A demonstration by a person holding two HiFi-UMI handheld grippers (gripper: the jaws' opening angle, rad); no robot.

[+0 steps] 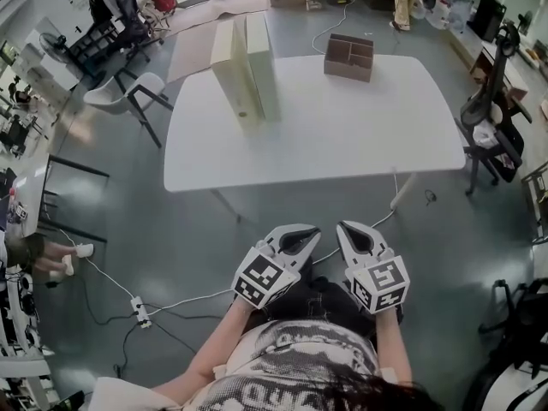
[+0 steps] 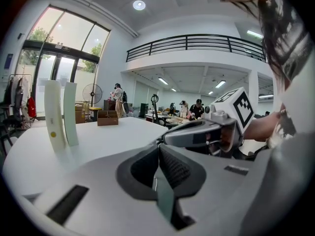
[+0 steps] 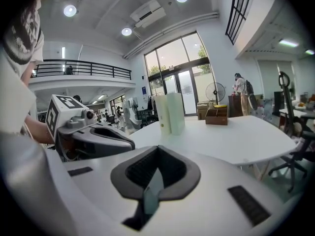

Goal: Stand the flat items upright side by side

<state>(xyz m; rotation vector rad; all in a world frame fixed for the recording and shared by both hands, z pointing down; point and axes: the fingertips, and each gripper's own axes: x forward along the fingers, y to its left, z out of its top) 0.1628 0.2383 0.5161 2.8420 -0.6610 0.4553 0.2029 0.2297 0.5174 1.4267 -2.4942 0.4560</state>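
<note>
Head view: 2 flat items [image 1: 259, 67] stand upright, just beside each other, on the table [image 1: 342, 144]; a cardboard box [image 1: 348, 56] sits near its far edge. You hold left gripper [image 1: 298, 232] & right gripper [image 1: 349, 229] by your lap, off the table.
Left gripper view: fingers [image 2: 172, 167] closed together, nothing btwn.
Right gripper view: fingers [image 3: 147, 173] closed too, empty.

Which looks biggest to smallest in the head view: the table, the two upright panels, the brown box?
1. White table.
2. Cream panel and pale green panel: they look alike, so they are not ranked.
3. Brown box. It sits farther from the camera, so its true size is unsure.
</note>
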